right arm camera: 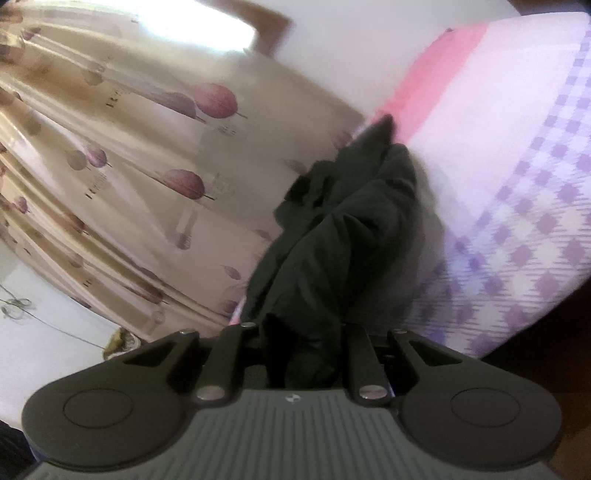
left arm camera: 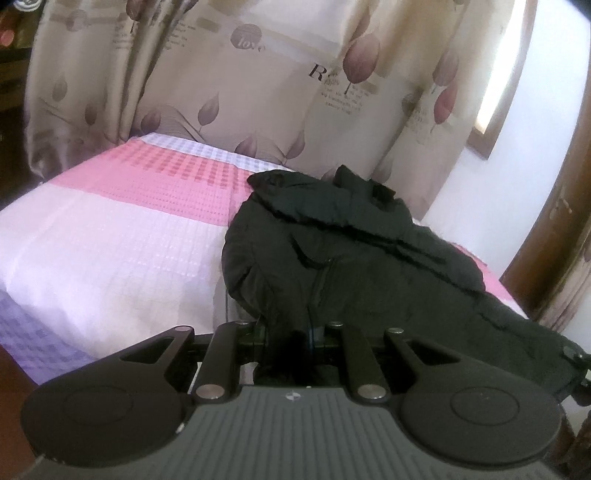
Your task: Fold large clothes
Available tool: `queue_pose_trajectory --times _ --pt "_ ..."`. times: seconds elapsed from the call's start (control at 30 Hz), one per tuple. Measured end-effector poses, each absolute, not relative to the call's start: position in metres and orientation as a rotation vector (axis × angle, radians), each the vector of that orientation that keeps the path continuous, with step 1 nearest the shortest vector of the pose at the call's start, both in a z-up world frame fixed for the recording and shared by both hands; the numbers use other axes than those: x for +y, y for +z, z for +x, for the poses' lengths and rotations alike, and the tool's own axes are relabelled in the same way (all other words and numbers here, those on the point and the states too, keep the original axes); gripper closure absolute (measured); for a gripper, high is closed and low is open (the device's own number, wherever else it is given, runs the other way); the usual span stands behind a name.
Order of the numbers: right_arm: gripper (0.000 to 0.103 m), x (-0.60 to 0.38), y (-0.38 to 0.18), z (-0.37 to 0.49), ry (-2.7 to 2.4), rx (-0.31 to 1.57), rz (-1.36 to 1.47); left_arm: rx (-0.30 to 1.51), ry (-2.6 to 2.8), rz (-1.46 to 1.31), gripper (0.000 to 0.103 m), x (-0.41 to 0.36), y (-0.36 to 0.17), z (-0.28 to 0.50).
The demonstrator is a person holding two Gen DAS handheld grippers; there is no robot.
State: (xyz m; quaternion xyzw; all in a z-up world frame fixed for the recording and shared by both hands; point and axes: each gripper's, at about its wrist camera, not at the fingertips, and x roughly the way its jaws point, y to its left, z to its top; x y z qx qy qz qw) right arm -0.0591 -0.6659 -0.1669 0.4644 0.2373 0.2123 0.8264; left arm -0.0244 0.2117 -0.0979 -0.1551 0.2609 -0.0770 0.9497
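Note:
A large black garment (left arm camera: 351,254) lies crumpled on the right side of a bed with a pink, white and lilac checked cover (left arm camera: 122,236). My left gripper (left arm camera: 295,343) is shut on the garment's near edge, and dark cloth fills the space between its fingers. In the right wrist view the same black garment (right arm camera: 340,236) hangs in folds from my right gripper (right arm camera: 303,350), which is shut on it and tilted. The bed cover (right arm camera: 517,155) shows to the right. My right gripper also shows at the garment's far right edge in the left wrist view (left arm camera: 576,363).
A beige curtain with purple leaf prints (left arm camera: 258,81) hangs behind the bed. A white wall (left arm camera: 528,177) and a brown wooden door frame (left arm camera: 554,236) stand to the right. A bright window (right arm camera: 207,22) is above the curtain.

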Motion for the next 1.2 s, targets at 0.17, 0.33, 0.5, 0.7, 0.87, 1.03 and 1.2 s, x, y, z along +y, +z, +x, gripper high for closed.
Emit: queue_pose_trajectory --times 0.17,0.33,0.5,0.7,0.87,1.03,1.2 --pt "0.088 -0.668 -0.162 -0.055 0.473 0.48 1.016 0.512 -0.154 -0.336 0.086 0.21 -0.091 -0.021" --pt "0.088 -0.672 -0.162 -0.053 0.484 0.466 1.025 0.511 -0.157 -0.339 0.086 0.209 -0.088 -0.016" --pt "0.088 -0.676 -0.176 -0.058 0.452 0.497 1.026 0.554 -0.158 -0.341 0.085 0.213 -0.101 -0.017" --pt "0.086 -0.677 -0.191 -0.064 0.407 0.542 1.004 0.593 -0.155 -0.35 0.038 0.226 -0.122 -0.015" --pt "0.082 -0.674 -0.191 -0.061 0.382 0.58 0.948 0.606 -0.163 -0.332 0.016 0.234 -0.139 -0.01" --pt "0.052 -0.663 -0.192 -0.053 0.382 0.632 0.877 0.666 -0.228 -0.405 0.018 0.239 -0.16 -0.001" --pt "0.088 -0.655 -0.199 -0.05 0.396 0.655 0.844 0.64 -0.251 -0.434 0.087 0.238 -0.157 -0.004"
